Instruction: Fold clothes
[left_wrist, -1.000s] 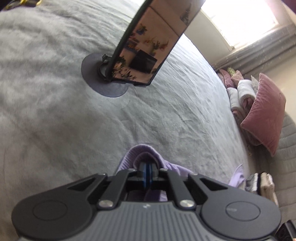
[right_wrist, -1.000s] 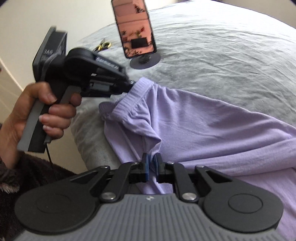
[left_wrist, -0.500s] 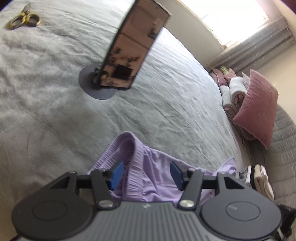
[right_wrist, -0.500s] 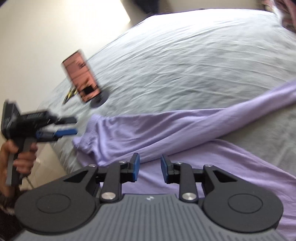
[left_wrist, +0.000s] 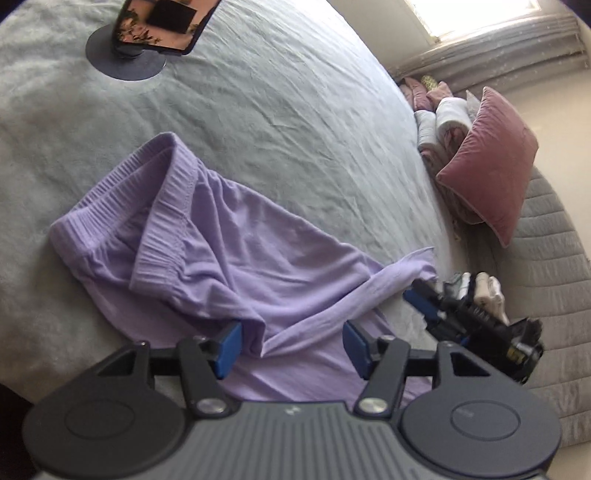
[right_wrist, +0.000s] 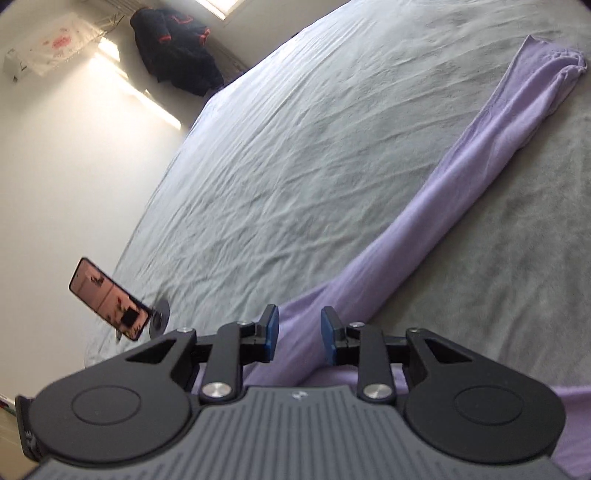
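Left wrist view: the left gripper (left_wrist: 291, 347) hovers low over the lilac trousers (left_wrist: 236, 254), its blue pads well apart and pressing on nothing, though cloth lies below the gap; the trousers lie on the grey bed (left_wrist: 295, 122), waistband (left_wrist: 122, 206) rumpled and partly turned over at the left, legs running off toward the lower right; the right gripper (left_wrist: 424, 299) shows at the right edge, just past a leg's edge. The risk here is that the waistband's doubled-over lip and the loose ridge near the left pad get folded in as they lie, which would leave a lumpy, crooked fold; a pinch taken at this ridge could also catch only the top layer. The phone on its stand (left_wrist: 147, 40) sits well apart at the top.

Right wrist view: the right gripper (right_wrist: 299, 334) has its pads apart, clamped on nothing, with a trouser leg (right_wrist: 461, 177) running between them and away to the upper right; the leg is narrow, half twisted, and bunched at the cuff (right_wrist: 569, 66); folding it unsmoothed may trap that twist, and a grab here may drag the whole garment across the bed instead of lifting it.
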